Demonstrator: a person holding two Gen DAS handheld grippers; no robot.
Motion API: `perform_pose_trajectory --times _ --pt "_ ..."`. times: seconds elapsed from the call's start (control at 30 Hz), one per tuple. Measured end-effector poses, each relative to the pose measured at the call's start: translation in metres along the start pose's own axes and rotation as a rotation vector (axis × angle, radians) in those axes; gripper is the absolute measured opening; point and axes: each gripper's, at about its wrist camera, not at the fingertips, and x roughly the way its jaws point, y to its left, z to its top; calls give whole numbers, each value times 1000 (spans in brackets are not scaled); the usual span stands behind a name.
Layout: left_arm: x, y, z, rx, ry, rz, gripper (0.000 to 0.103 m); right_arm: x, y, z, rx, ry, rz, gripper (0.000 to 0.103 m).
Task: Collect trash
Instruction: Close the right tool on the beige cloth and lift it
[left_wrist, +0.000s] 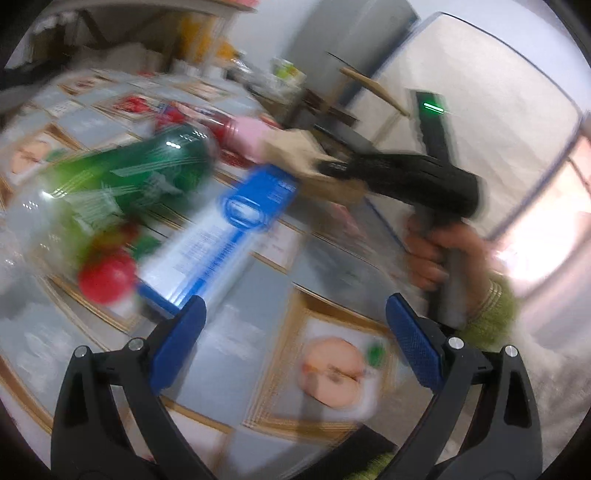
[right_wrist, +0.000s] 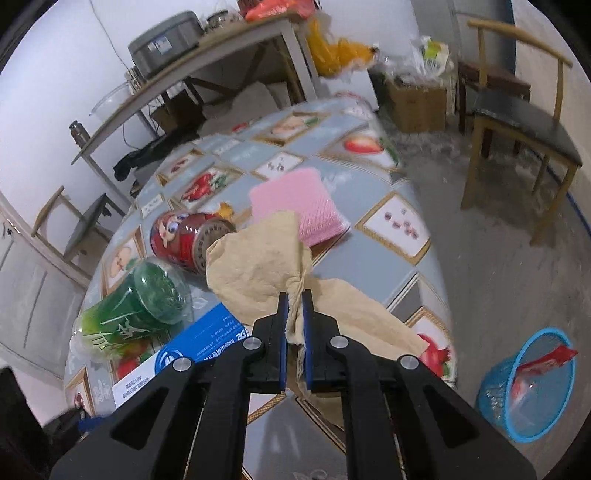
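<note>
My right gripper (right_wrist: 294, 300) is shut on a crumpled beige paper napkin (right_wrist: 255, 266), lifted over the table. In the left wrist view the same napkin (left_wrist: 295, 155) hangs from the right gripper (left_wrist: 325, 168), held by a hand (left_wrist: 436, 254). My left gripper (left_wrist: 295, 321) stands open above the tablecloth with nothing between its blue pads. A green plastic bottle (right_wrist: 129, 314), a red can (right_wrist: 184, 240), a blue and white box (right_wrist: 192, 350) and a pink pack (right_wrist: 299, 203) lie on the table. The green bottle (left_wrist: 140, 181) and blue box (left_wrist: 225, 236) sit just ahead of the left gripper.
A blue mesh basket (right_wrist: 532, 387) with a red wrapper in it stands on the floor at the right of the table (right_wrist: 399, 221). A wooden chair (right_wrist: 517, 118) is beyond it. A side table (right_wrist: 184, 77) with appliances and a cardboard box (right_wrist: 417, 99) stand at the back.
</note>
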Motion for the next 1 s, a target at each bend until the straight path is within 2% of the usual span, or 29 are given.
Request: perform_pose_trajectory --times 0.03,0.1,0.23,0.33,0.4,0.43,0.63,0.8,1.0 --pt "-3 -5 -3 10 2 -34 94 2 1 -2 -1 5 2 7" --pt "-9 -9 -3 28 -29 -5 94 4 2 -4 -3 7 9 7" --pt "-13 -4 11 70 -101 185 94 2 -5 -4 20 2 15 7" --pt "0 5 21 94 -75 294 94 4 -11 -1 45 8 16 7" --pt "9 10 25 93 -52 309 94 9 -15 2 55 11 16 7" --pt "10 14 26 82 -38 305 94 12 -17 3 63 17 23 7" --pt "9 16 19 -24 33 111 93 25 -17 0 78 69 102 7" --pt "6 9 3 -69 81 -3 93 29 -9 -11 70 119 165 7" --pt "0 -6 -16 -91 124 -72 93 24 9 -35 37 171 213 7"
